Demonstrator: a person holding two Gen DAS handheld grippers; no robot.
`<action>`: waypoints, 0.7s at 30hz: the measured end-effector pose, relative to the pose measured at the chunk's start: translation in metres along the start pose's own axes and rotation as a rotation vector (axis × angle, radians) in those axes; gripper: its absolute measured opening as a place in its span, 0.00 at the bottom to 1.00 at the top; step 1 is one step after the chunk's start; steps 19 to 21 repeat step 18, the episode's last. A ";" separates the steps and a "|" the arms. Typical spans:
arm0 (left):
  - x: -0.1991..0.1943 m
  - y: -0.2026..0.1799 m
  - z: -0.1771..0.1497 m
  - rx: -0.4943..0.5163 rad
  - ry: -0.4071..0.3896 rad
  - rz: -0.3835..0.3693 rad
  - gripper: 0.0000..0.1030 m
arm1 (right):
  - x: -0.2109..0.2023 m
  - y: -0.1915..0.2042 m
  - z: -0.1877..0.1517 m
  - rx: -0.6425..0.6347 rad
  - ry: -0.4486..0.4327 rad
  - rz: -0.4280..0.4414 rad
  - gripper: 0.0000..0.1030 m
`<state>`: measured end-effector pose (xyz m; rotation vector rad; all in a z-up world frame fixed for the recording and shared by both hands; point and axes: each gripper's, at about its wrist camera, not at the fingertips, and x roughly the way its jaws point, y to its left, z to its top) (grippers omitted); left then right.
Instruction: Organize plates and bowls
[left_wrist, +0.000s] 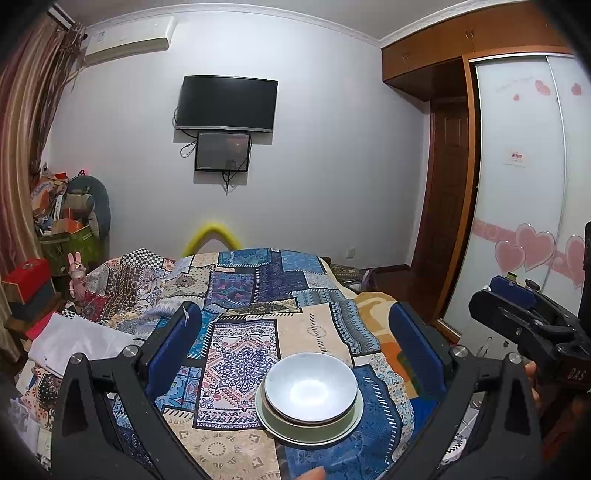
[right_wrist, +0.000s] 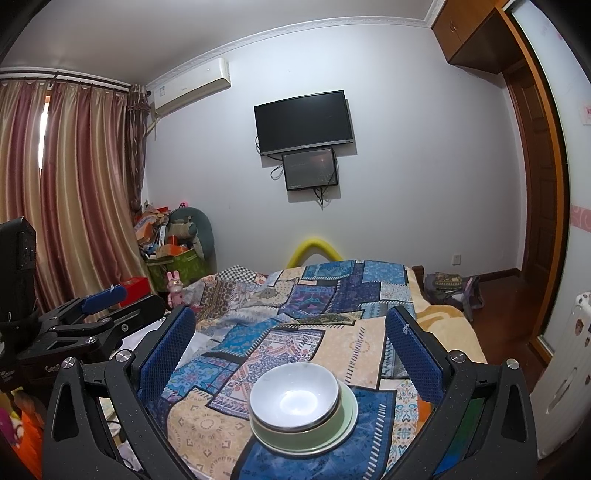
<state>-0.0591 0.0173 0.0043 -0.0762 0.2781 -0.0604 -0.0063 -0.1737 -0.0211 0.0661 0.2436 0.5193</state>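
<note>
A white bowl (left_wrist: 310, 387) (right_wrist: 295, 395) sits nested in a pale green bowl (left_wrist: 347, 413) (right_wrist: 332, 421), and both rest on a pale green plate (left_wrist: 314, 439) (right_wrist: 295, 448). The stack stands on a patchwork cloth (left_wrist: 240, 354) (right_wrist: 354, 347). My left gripper (left_wrist: 295, 308) is open and empty, its blue pads (left_wrist: 177, 350) wide apart above and behind the stack. My right gripper (right_wrist: 291, 314) is likewise open and empty, hovering over the stack. Each gripper also shows at the edge of the other's view: the right gripper (left_wrist: 517, 299) and the left gripper (right_wrist: 103, 295).
The patchwork cloth covers a bed-like surface reaching toward the far wall. A white cloth (left_wrist: 74, 343) lies at its left edge. Boxes and clutter (right_wrist: 170, 243) fill the left corner, a wardrobe (left_wrist: 517, 184) stands on the right, and a white radiator (right_wrist: 569, 369) is near the right edge.
</note>
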 end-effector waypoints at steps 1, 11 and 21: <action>0.000 0.000 0.000 0.001 0.002 -0.006 1.00 | 0.000 0.000 0.000 0.000 -0.001 -0.001 1.00; 0.002 -0.002 0.000 0.005 0.001 -0.005 1.00 | 0.001 0.002 0.000 0.001 0.004 -0.001 1.00; 0.004 -0.001 0.000 0.009 0.007 -0.008 1.00 | 0.003 0.003 0.000 0.003 0.010 0.001 1.00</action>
